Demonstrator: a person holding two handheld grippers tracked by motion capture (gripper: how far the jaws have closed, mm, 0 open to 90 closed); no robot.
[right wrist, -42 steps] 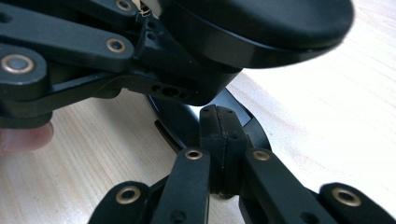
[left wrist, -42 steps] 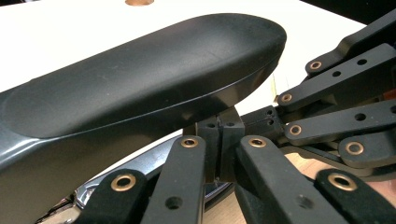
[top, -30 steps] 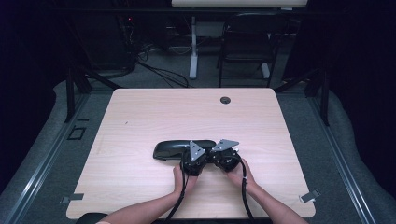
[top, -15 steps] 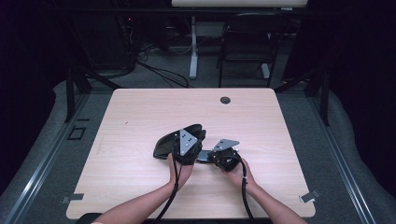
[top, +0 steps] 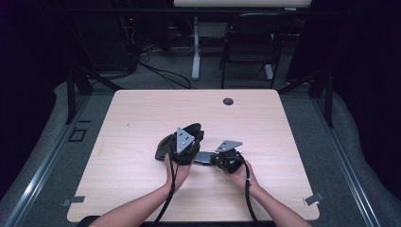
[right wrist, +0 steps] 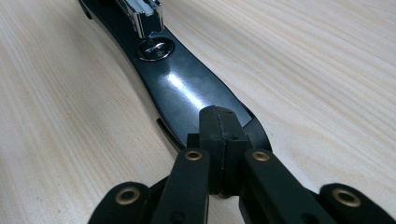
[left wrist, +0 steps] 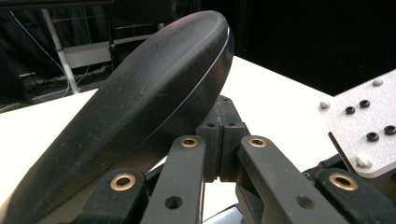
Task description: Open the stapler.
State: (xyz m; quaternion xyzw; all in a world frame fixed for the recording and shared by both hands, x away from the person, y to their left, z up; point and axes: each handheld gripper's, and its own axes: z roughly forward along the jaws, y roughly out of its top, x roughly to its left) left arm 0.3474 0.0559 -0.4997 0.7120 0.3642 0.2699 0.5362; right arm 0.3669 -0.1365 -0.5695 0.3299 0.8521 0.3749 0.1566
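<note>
A black stapler lies near the middle of the wooden table. Its glossy base stays flat on the wood, while its top cover is swung up and tilted. My left gripper is shut, with nothing between its jaws, and sits under the raised cover. In the left gripper view the cover rests against the left side of the closed gripper. My right gripper is shut too, its tips pressing down on the rear end of the base, beyond which the metal staple channel shows.
A cable hole sits near the table's far edge. A dark chair and a white desk leg stand behind the table. The right gripper's grey plate appears close by in the left gripper view.
The left hand has risen and the stapler's top cover, flat a second ago, has swung up open. The right gripper has kept still on the base.
</note>
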